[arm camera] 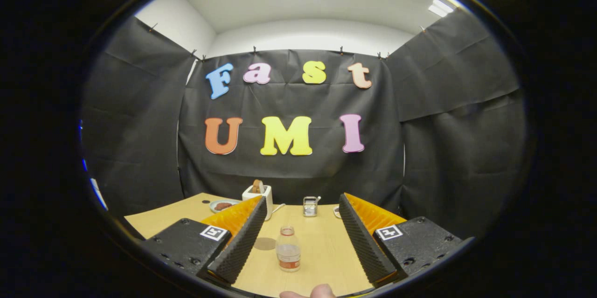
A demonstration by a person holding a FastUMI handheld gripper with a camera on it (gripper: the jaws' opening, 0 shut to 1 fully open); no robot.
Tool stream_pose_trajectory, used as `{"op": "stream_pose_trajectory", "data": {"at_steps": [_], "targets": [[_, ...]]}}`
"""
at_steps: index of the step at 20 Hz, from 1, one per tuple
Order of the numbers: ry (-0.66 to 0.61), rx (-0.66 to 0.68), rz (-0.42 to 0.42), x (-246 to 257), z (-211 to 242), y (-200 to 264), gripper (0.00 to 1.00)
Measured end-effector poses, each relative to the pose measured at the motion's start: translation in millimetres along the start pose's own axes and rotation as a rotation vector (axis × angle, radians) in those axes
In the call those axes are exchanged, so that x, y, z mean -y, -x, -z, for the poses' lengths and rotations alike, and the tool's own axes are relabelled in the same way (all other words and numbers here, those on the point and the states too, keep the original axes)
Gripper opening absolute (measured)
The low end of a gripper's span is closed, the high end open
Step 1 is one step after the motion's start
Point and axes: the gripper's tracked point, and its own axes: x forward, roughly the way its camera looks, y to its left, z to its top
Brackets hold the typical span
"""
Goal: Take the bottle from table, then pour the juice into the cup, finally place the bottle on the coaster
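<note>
The hand-held gripper [298, 242] hung above the wooden surface [322, 256] with its fingers spread wide and touching nothing. The bottle [288, 255] stood upright on the surface between the two fingers, apart from both, with a little juice at its bottom. A round brown coaster [265, 243] lay flat just beside the bottle, close to the left finger. Beyond the fingers, near the booth's black wall, stood a white toaster [259, 195] holding a piece of bread, a plate [222, 205] beside it, and a small glass cup [309, 206]. A fingertip [322, 291] showed below the bottle.
</note>
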Motion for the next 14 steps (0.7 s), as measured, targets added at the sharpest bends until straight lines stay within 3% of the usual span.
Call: {"op": "stream_pose_trajectory", "data": {"at_steps": [14], "targets": [[0.026, 0.025, -0.028, -12, 23, -5, 1.00]]}}
